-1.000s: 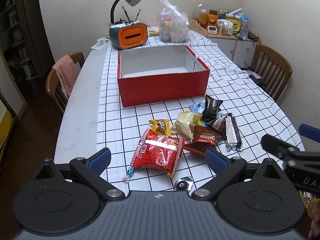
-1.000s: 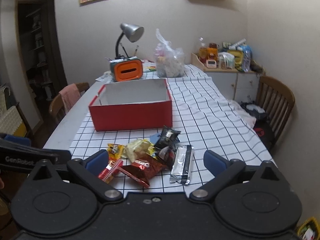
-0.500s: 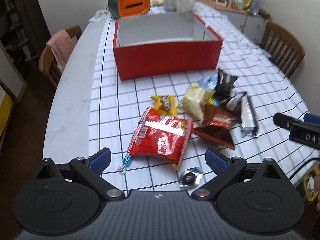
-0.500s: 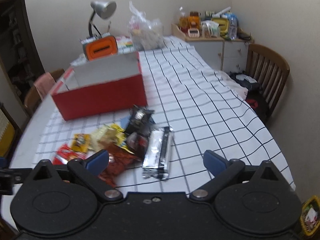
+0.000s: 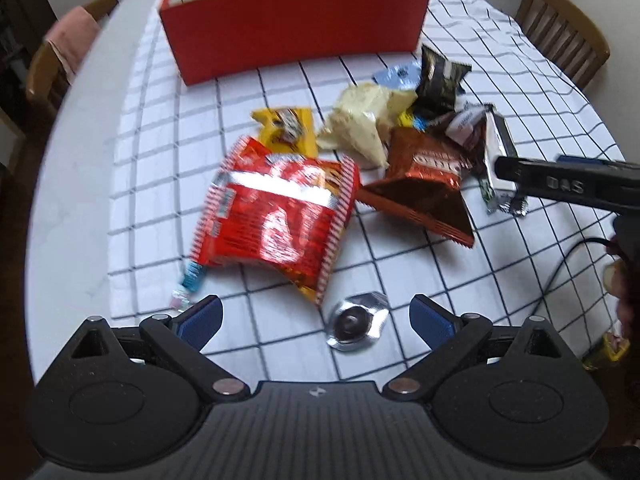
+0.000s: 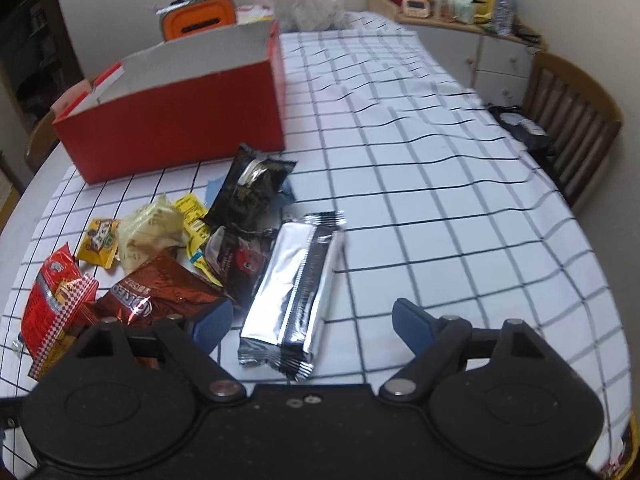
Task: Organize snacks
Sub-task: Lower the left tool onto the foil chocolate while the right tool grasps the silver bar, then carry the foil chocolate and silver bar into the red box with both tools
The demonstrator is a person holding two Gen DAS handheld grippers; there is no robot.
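Snacks lay in a loose pile on the checked surface (image 6: 400,184), just in front of the red box (image 6: 172,120), none inside it as far as visible. Left gripper (image 5: 316,318) hung with jaws apart and empty over a small foil-wrapped sweet (image 5: 356,326), near the big red bag (image 5: 276,216). Right gripper (image 6: 312,320) had just been narrowing, jaws apart, unpressed, either side of the silver packet (image 6: 296,292).

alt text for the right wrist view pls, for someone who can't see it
The open right gripper, its jaws just closing, hangs over a silver snack bar on a checked tablecloth. Left of it lies a pile of snack packets; behind stands an open red box.
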